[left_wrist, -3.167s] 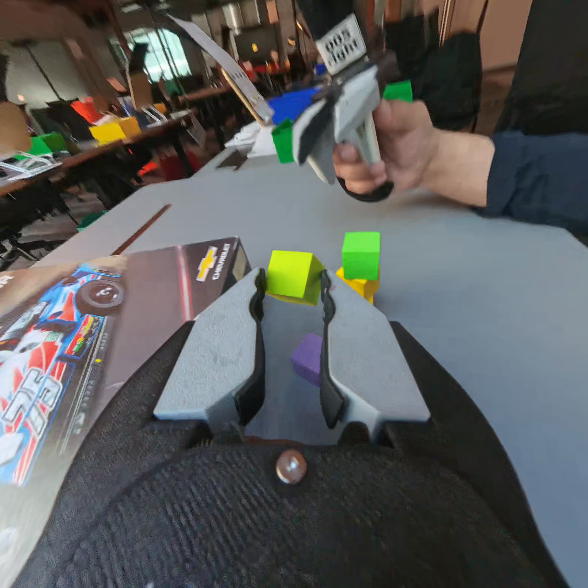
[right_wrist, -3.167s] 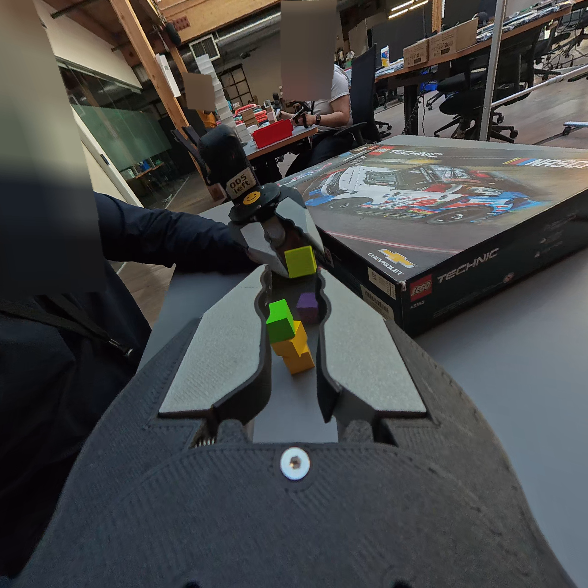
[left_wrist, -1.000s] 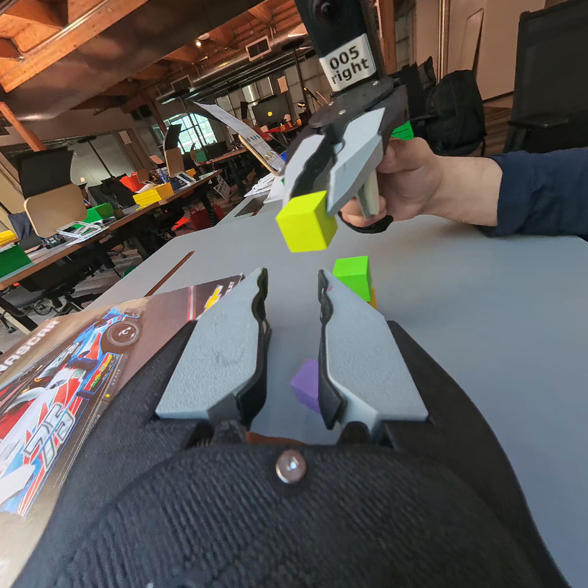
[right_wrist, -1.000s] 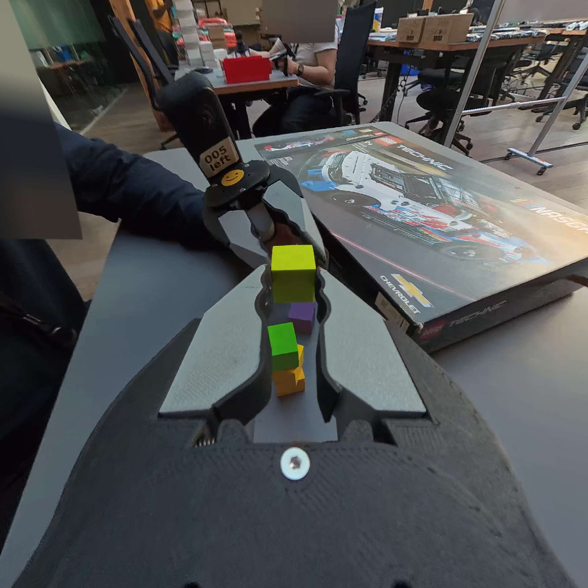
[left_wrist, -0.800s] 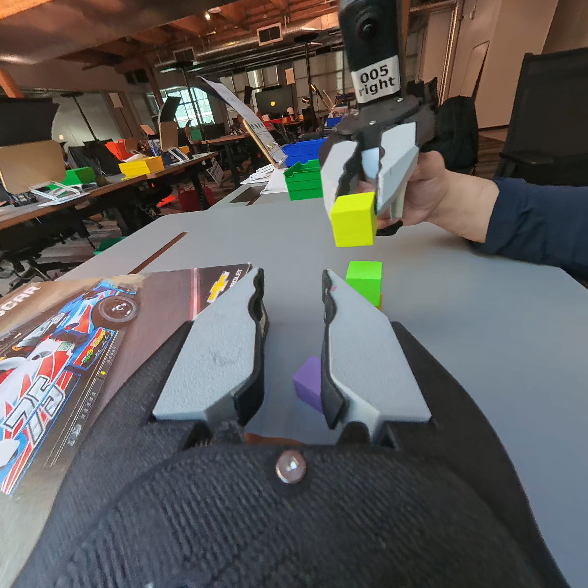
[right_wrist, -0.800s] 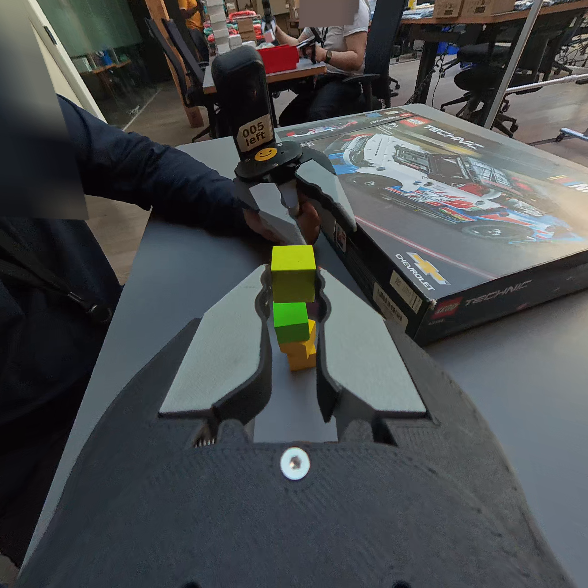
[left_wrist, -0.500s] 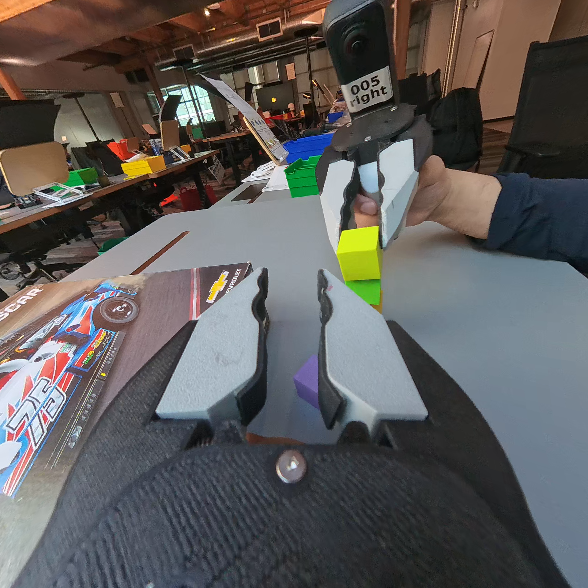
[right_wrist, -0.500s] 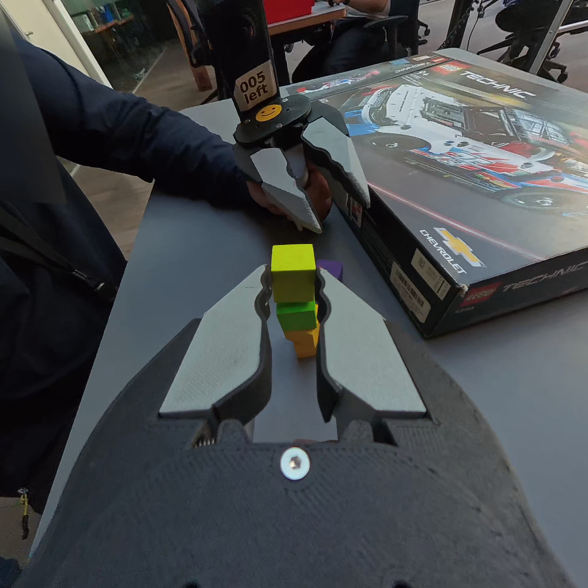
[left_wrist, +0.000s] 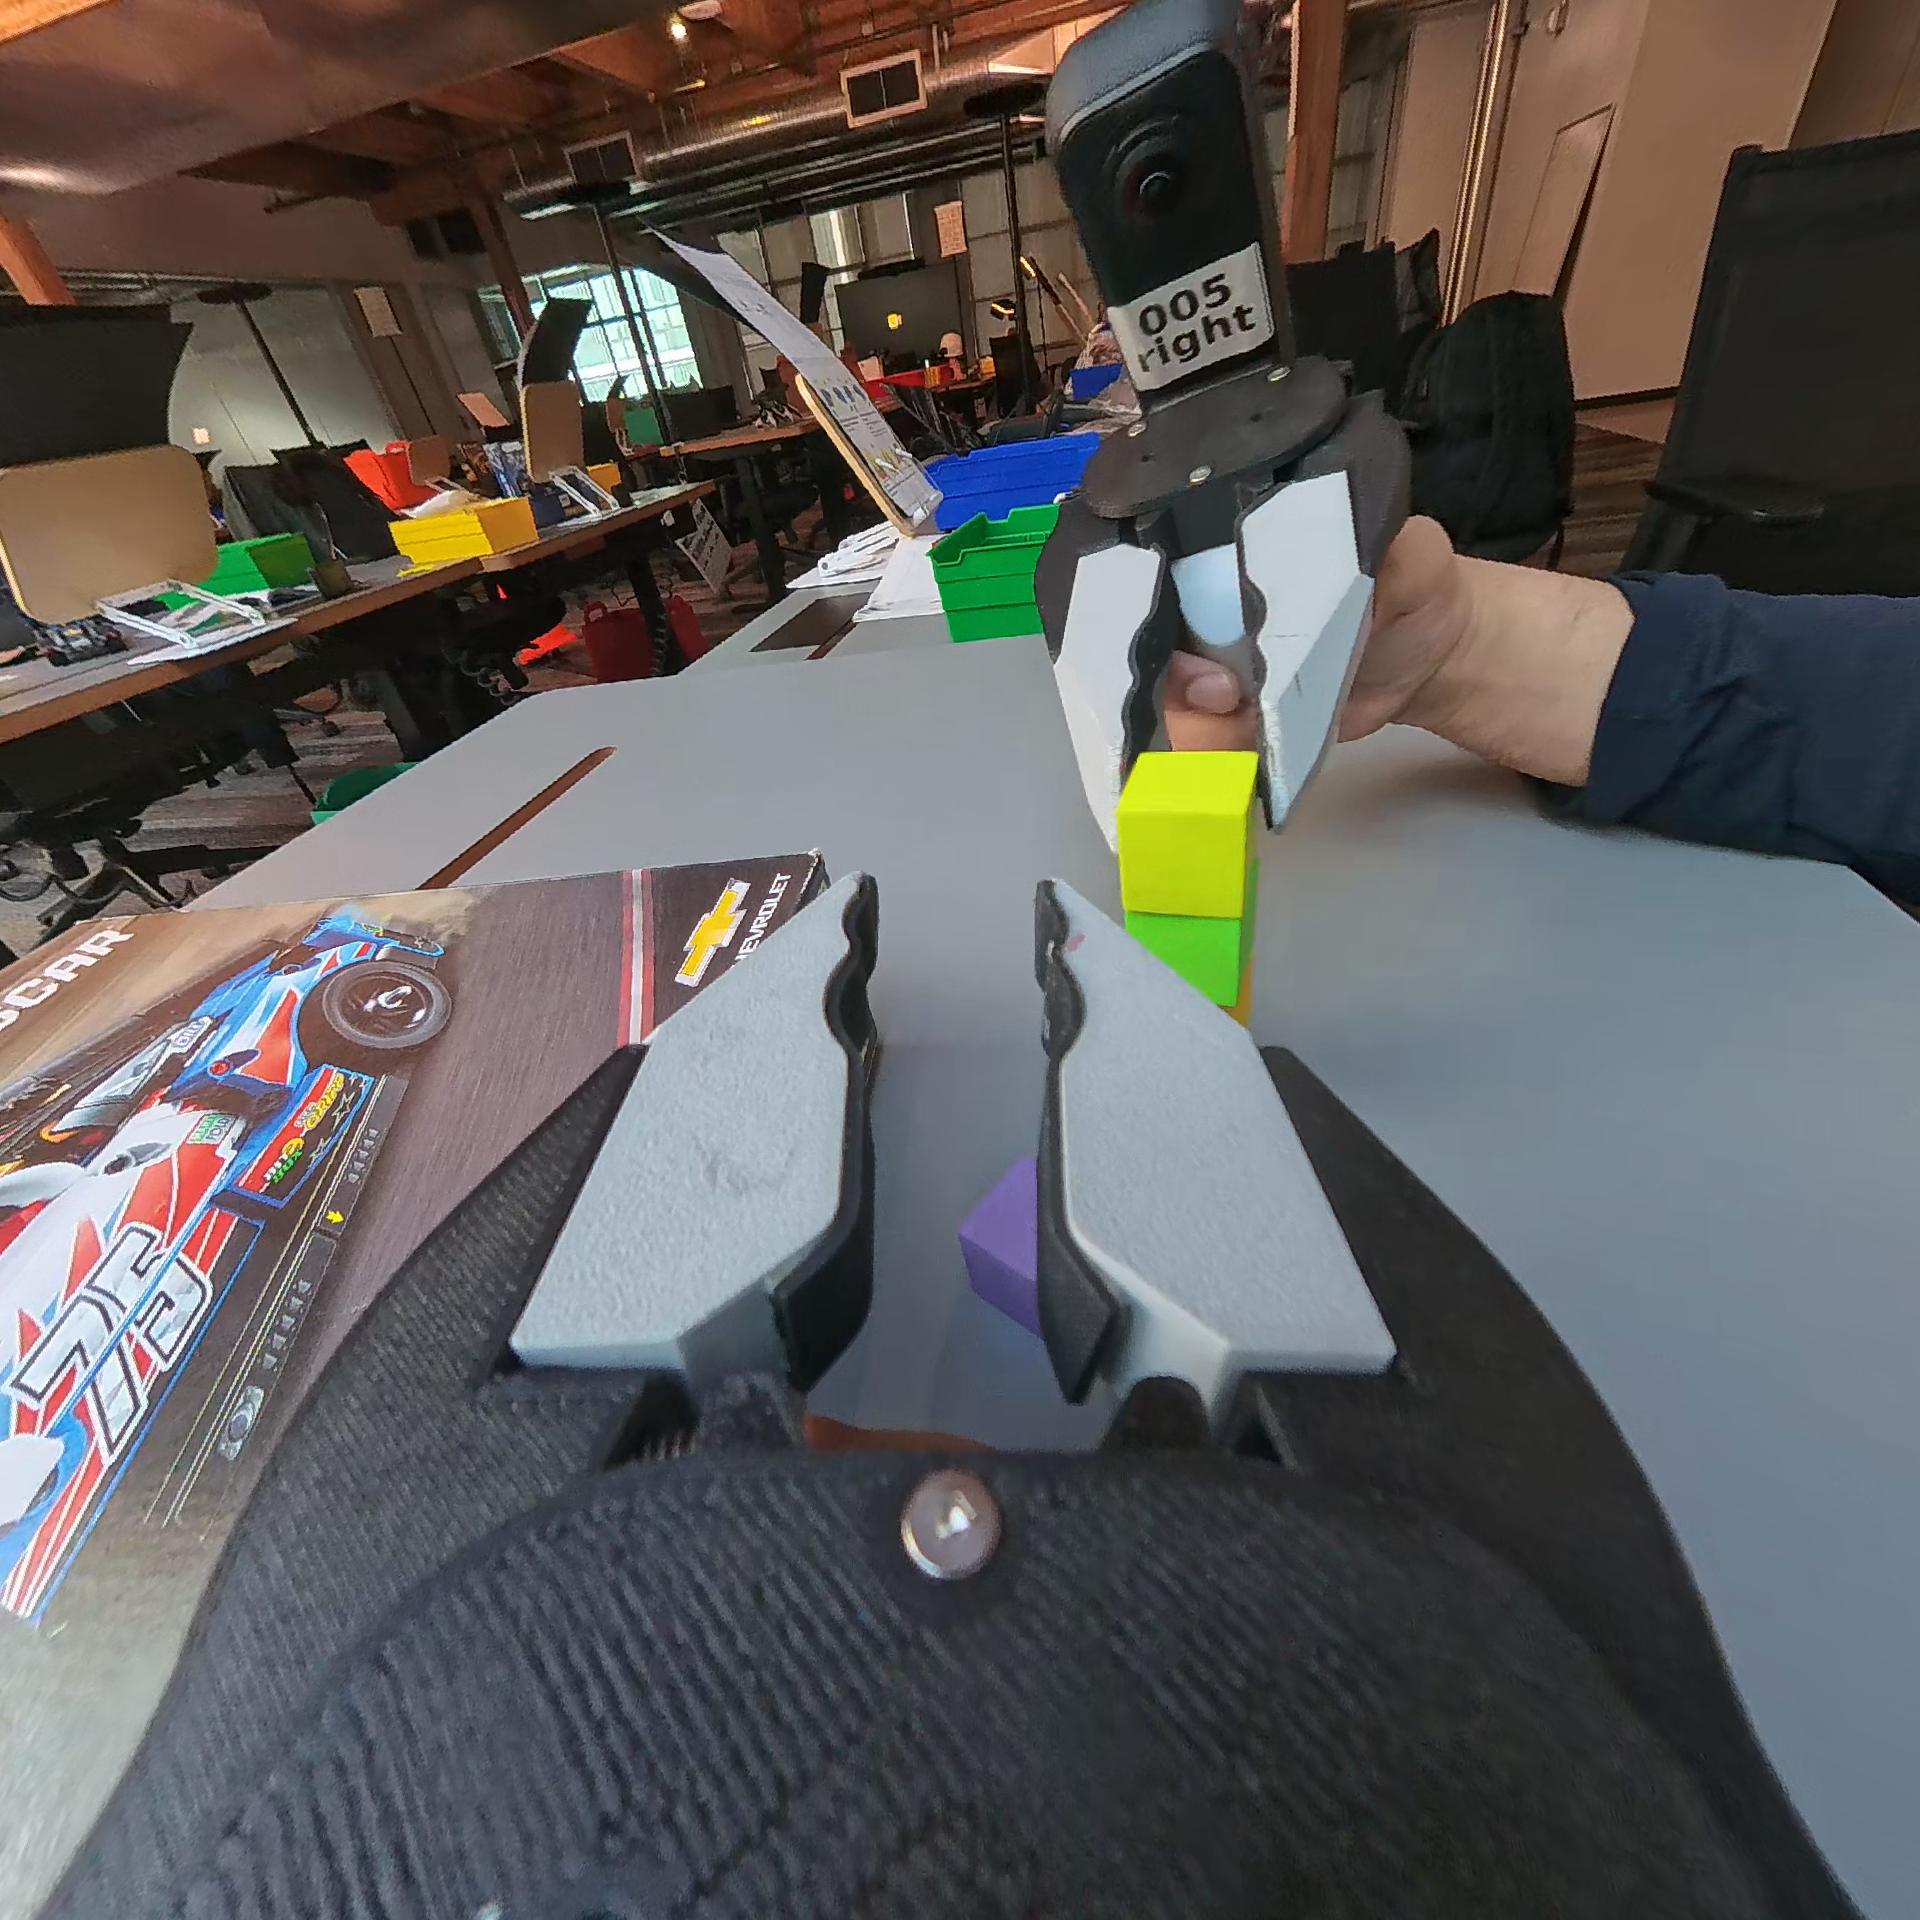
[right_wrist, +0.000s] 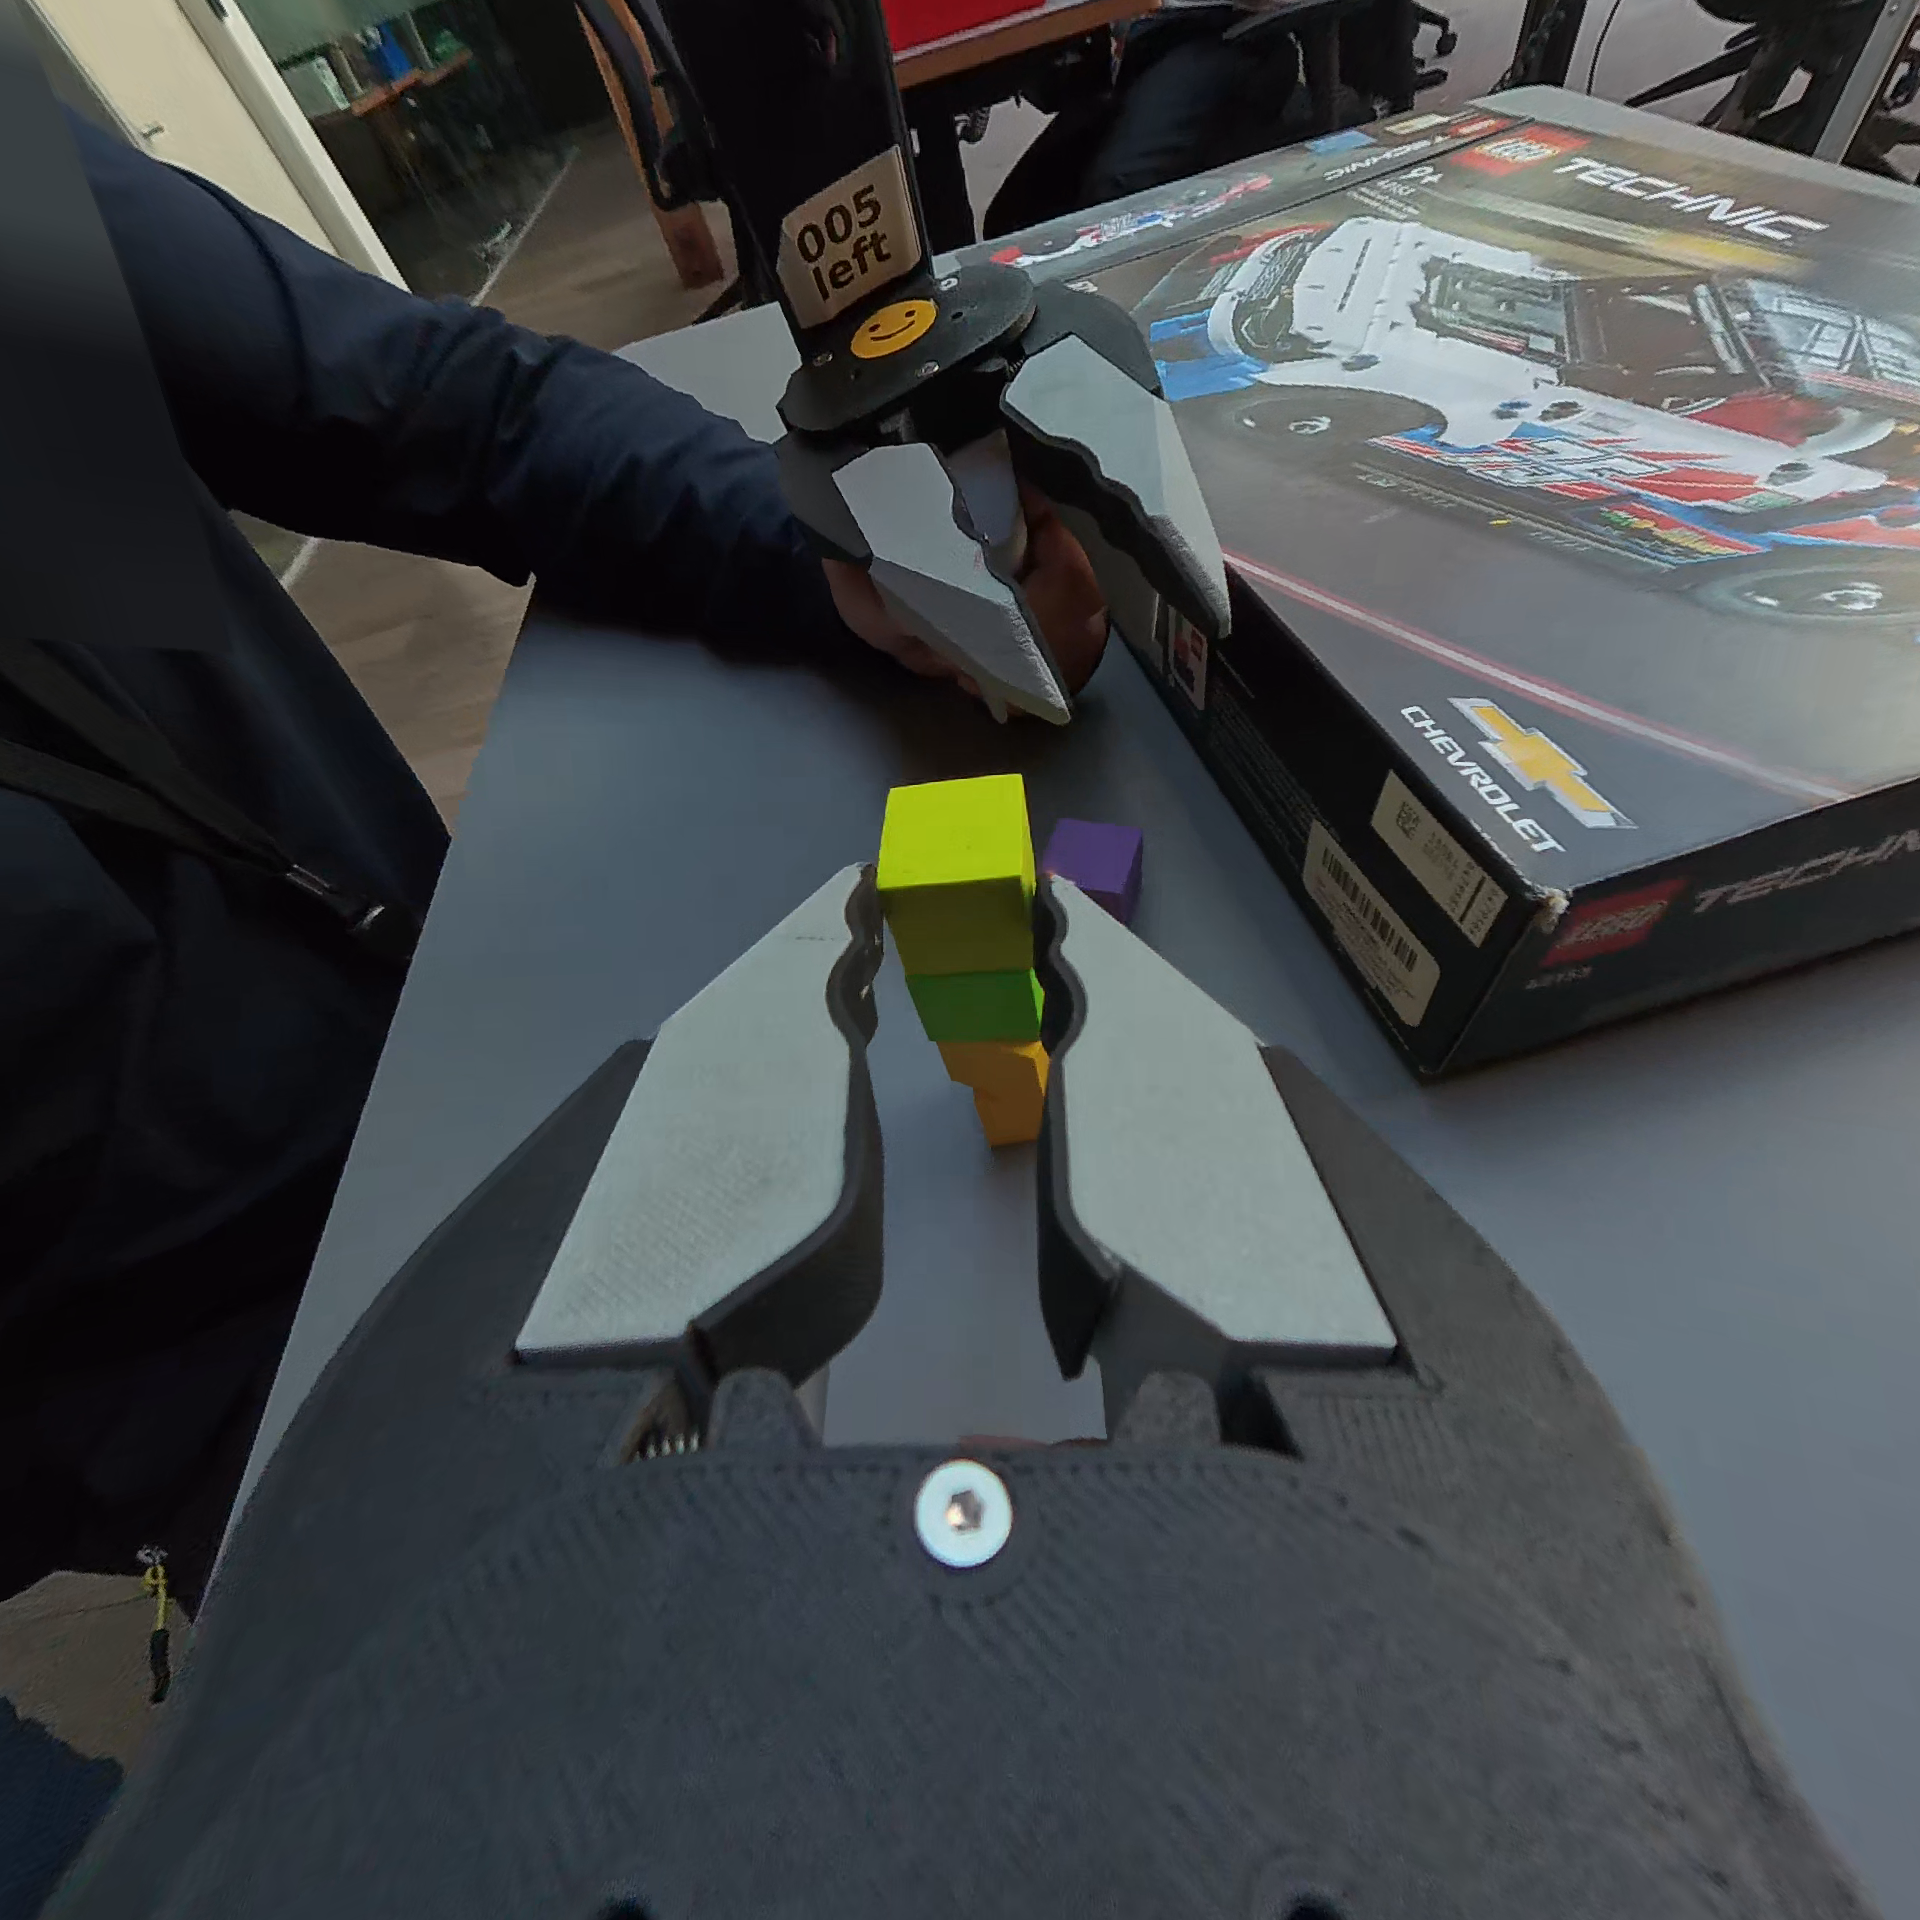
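Observation:
A lime-yellow cube (right_wrist: 956, 842) stands on a green cube (right_wrist: 977, 1003), which tops two orange-yellow cubes (right_wrist: 1003, 1091) on the grey table (right_wrist: 665, 831). My right gripper (right_wrist: 956, 883) straddles the lime cube from above. Its pads stand right at the cube's sides with a thin gap on the left, and the cube rests on the stack. The left wrist view shows the right gripper (left_wrist: 1195, 805) over the lime cube (left_wrist: 1184, 836) and green cube (left_wrist: 1184, 956). My left gripper (left_wrist: 951, 894) is open and empty, low over a purple cube (left_wrist: 1003, 1247) that lies on the table (right_wrist: 1096, 862).
A large flat toy box with a race car picture (right_wrist: 1558, 520) lies on the table beside the stack, left of my left gripper (left_wrist: 312, 1039). Green bins (left_wrist: 987, 582) stand at the table's far end. A dark sleeve (left_wrist: 1766, 707) reaches in from the right. The left gripper's tips are roughly 6 cm from the right gripper's.
The right gripper carried the lime cube down onto the green cube. The cube has now shifted against the fingers as the pads eased apart. The left gripper stayed open over the purple cube.

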